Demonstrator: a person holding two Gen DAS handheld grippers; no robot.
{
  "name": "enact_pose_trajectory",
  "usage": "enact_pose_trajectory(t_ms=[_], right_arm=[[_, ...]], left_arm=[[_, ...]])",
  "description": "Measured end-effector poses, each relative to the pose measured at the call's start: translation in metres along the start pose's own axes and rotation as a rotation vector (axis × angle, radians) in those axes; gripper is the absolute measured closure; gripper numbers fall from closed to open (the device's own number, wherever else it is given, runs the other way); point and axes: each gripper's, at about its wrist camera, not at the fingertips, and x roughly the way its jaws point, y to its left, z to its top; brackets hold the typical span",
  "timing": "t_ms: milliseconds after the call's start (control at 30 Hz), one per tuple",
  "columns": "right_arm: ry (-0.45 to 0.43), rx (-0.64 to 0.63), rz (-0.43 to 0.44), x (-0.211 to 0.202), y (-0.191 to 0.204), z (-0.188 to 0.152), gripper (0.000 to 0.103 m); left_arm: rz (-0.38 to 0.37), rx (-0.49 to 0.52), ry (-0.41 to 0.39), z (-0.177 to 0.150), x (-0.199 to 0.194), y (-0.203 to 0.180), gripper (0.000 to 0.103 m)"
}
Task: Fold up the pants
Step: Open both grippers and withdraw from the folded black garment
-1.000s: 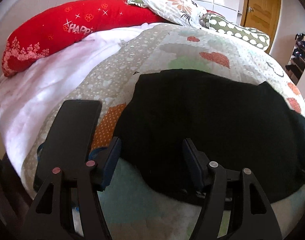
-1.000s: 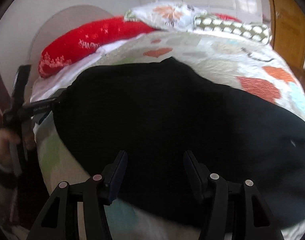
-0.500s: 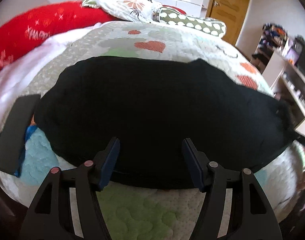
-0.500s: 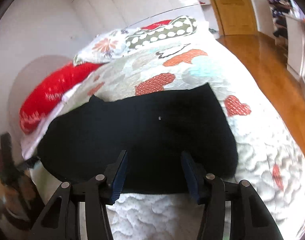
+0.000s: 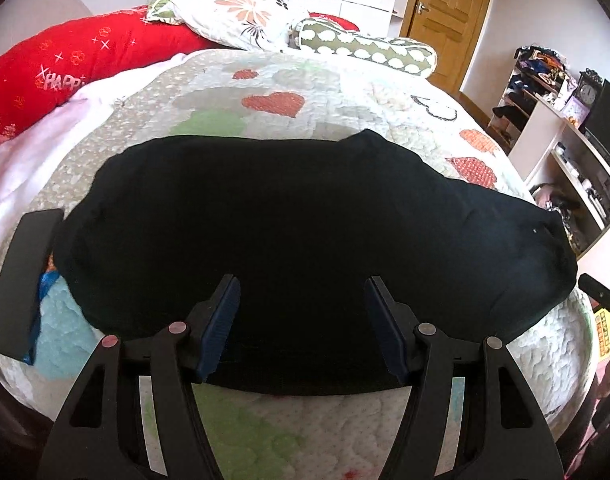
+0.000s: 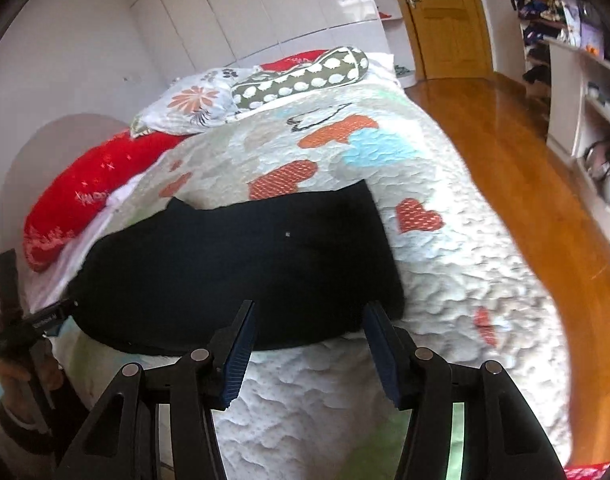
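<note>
Both tongs [image 5: 301,300] back, pants [image 5: 289,232] just ahead, unheld.

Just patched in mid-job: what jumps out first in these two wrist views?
The black pants dominate, spread flat across the near end of the heart-patterned quilt. Both the left gripper and right gripper hover open over their near edge, gripping nothing. A bright red pillow lies at the bed's far left.

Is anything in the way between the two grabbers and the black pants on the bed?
Nothing visible is. The black pants lie flat on the quilt, right ahead of the open left gripper and open right gripper. The flat black thing lies beside the pants' left end, not in the way.
</note>
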Motion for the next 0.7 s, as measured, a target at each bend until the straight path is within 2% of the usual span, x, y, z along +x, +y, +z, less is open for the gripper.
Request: enact_pose_trajectory(t_ms=[200,433,567,700], right_arm=[[0.027,0.066,0.009,0.003,-0.016,-0.008,0.05],[0.035,0.099,0.023,0.01,-0.021,-0.011,0.048],[0.036,0.114,0.032,0.015,-0.023,-0.009,0.046],[0.035,0.126,0.041,0.019,-0.025,-0.008,0.045]], left_arm=[[-0.028,0.036,-0.004,0.006,0.003,-0.02,0.039],[-0.118,0.122,0.003,0.023,0.014,-0.057,0.039],[-0.198,0.188,0.038,0.037,0.029,-0.088,0.039],[-0.314,0.269,0.088,0.056,0.048,-0.129,0.039]])
